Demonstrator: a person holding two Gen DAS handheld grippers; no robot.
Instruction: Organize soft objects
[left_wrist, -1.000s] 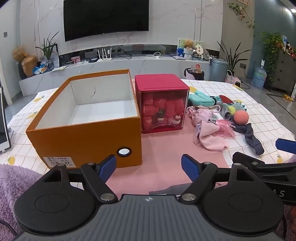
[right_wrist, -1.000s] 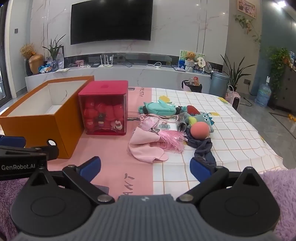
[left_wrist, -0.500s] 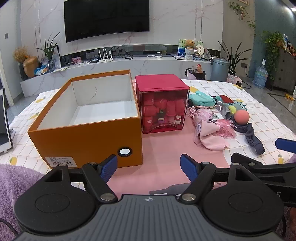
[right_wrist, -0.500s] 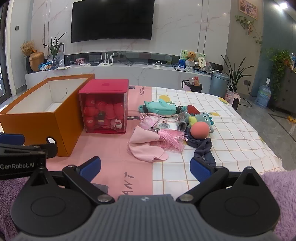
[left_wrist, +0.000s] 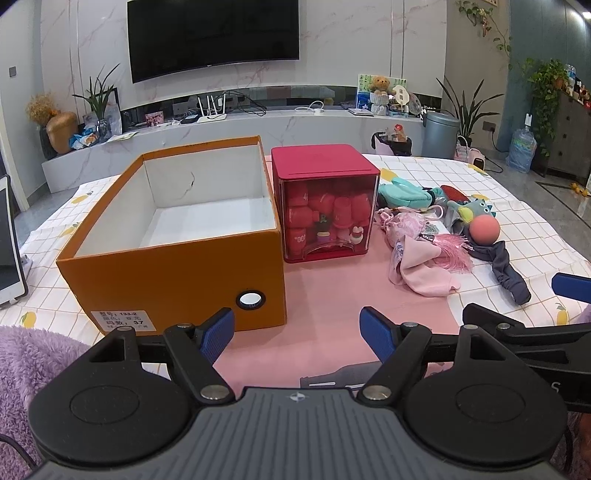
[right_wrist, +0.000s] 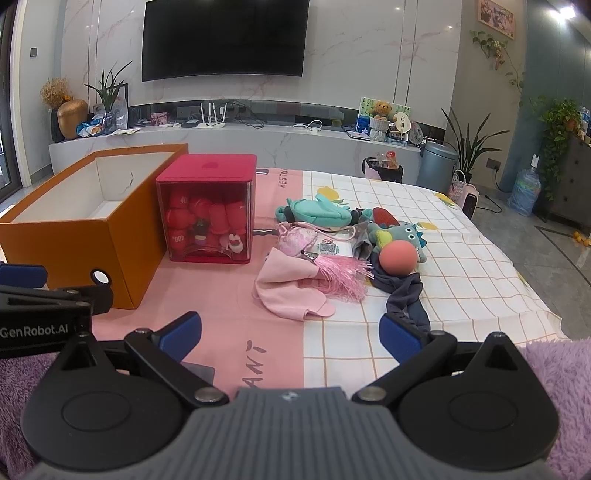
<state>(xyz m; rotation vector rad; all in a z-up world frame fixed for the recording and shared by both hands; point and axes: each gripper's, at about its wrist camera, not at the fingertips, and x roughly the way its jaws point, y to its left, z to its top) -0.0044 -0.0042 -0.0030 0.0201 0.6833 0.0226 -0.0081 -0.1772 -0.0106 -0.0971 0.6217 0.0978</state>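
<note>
Two containers stand side by side on the table, which is covered by a checked cloth with a pink panel: an open orange cardboard box and, just to its right, a red cube with a clear front. The orange box shows only its white inner walls and floor. The red cube has its lid on and is packed with small red figures and a few tiny toys.

The soft things lie in a loose heap to the right of the cube, near it but apart from the orange box, with the cube standing between them. A pink cloth lies nearest, with a pink tassel across it and a pink pouch behind. A coral ball rests against a dark grey sock. Further back are a teal plush and a blue-green monster plush.

The left gripper hangs above the pink panel in front of the box with its blue pads spread wide and nothing between them. The right gripper is likewise spread and empty, short of the pink cloth, its right pad close by the sock's end. Purple fleece sleeves show at the edges.
</note>
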